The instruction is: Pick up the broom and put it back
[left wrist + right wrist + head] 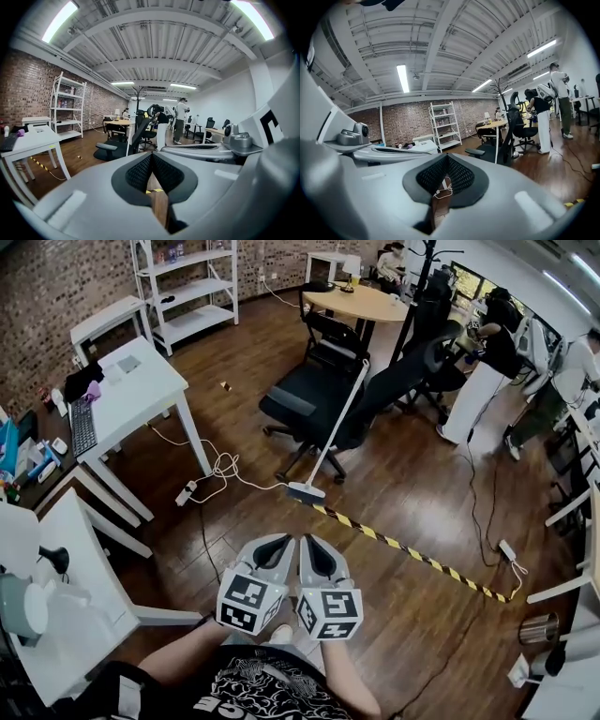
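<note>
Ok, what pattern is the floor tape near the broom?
The floor tape is yellow-and-black striped; the head view shows it best.

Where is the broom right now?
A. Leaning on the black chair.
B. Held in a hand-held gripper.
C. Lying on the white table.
A: the broom tilts with its handle resting against the black chair.

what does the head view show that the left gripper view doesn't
Only the head view: the broom head on the floor, the left tool from above, and the person's forearms. Only the left gripper view: the ceiling lights, and that tool's jaws meeting with nothing between. Both: the black office chair, the white shelf and the right tool.
</note>
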The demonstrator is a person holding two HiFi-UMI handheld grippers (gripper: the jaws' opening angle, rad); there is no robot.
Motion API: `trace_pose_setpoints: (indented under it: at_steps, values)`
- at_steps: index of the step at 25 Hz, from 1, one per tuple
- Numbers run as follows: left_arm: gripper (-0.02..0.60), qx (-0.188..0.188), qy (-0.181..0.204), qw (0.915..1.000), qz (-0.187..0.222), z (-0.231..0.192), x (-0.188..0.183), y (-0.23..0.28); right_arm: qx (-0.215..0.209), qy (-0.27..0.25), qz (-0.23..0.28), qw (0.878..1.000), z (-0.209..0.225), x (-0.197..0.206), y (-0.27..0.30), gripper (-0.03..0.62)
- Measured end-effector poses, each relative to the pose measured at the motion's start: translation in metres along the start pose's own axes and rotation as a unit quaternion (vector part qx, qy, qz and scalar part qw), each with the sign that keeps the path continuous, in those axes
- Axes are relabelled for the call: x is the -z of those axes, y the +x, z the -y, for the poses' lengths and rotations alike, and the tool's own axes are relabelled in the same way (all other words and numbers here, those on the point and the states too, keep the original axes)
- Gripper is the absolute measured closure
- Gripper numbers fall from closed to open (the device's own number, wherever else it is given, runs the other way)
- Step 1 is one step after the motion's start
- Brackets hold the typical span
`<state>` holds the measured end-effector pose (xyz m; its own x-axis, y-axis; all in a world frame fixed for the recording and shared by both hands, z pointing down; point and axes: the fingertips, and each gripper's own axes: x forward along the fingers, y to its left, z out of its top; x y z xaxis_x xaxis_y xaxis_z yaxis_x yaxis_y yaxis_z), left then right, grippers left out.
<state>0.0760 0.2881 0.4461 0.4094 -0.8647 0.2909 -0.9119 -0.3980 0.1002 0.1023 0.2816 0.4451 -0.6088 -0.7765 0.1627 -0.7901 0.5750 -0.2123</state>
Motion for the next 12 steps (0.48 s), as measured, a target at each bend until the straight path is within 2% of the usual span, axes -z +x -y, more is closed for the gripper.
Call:
trace_pose_setpoints:
  at_steps: [12]
  values:
    - [0.575, 0.0, -0.017, 0.9999, 0.002, -0.028, -0.008, 0.059, 0.004, -0.015, -0.014, 1.0, 0.038, -0.007, 0.05, 0.594]
